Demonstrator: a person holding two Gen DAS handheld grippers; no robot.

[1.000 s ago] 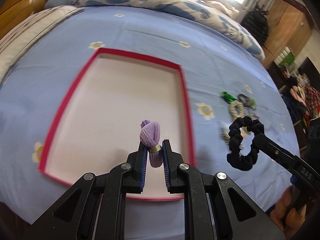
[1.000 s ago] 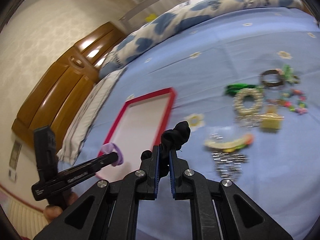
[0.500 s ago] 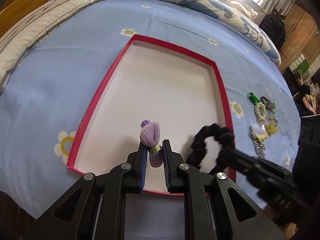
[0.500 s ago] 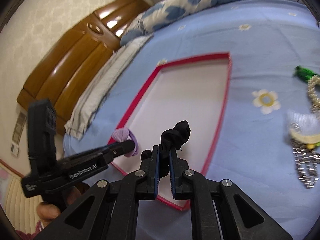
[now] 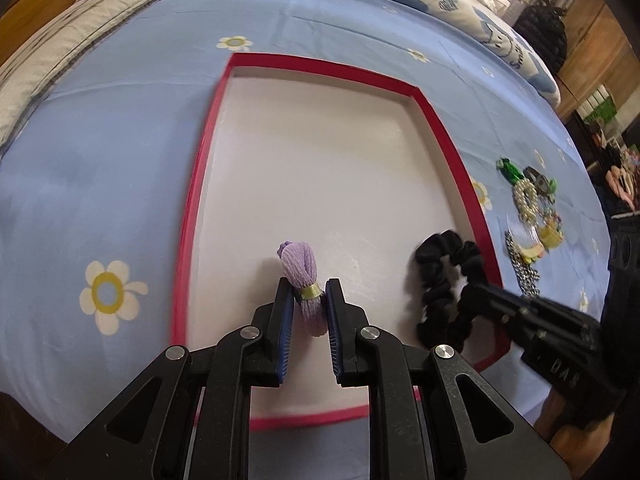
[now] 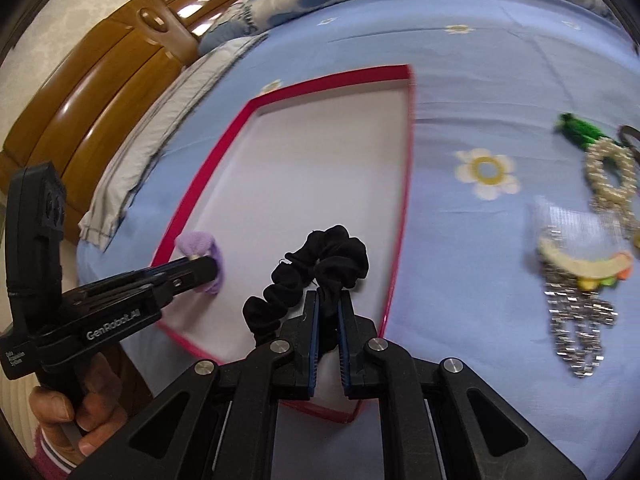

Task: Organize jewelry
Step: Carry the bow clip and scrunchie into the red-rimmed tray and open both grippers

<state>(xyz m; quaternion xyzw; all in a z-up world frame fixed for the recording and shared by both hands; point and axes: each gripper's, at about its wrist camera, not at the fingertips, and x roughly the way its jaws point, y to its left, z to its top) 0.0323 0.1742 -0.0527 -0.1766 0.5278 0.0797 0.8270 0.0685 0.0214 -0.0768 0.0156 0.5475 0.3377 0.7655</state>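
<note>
The purple hair tie (image 5: 301,280) is gripped by the left tool (image 5: 307,300) over the red tray (image 5: 452,152), near its near edge; the black scrunchie (image 6: 316,264) is gripped by the right tool (image 6: 328,304) by the tray's near right corner; both only need lowering.

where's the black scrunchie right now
The black scrunchie is pinched in the right gripper, over the near right corner of the red tray, right of the purple hair tie.
</note>
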